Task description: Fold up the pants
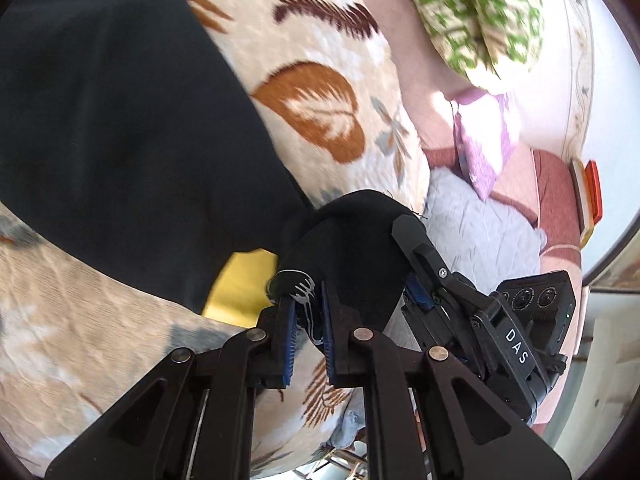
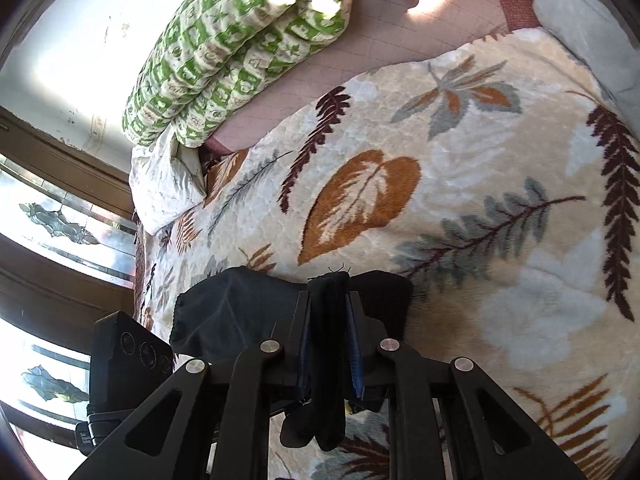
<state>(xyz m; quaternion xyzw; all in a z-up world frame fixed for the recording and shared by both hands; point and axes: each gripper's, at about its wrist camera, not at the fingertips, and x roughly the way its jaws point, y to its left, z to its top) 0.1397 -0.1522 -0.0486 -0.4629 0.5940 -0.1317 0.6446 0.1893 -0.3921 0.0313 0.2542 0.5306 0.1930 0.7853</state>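
Black pants lie across a cream leaf-patterned blanket on a bed. My left gripper is shut on a bunched black edge of the pants with white stitching. The right gripper shows beside it in the left wrist view, clamped on the same cloth close by. In the right wrist view my right gripper is shut on a thick fold of the pants, which hangs down between the fingers. A yellow patch shows under the pants.
A green patterned quilt lies rolled at the head of the bed on a pink sheet. A purple pillow and a grey pillow sit at the bed's side. A window and wooden frame are at the left.
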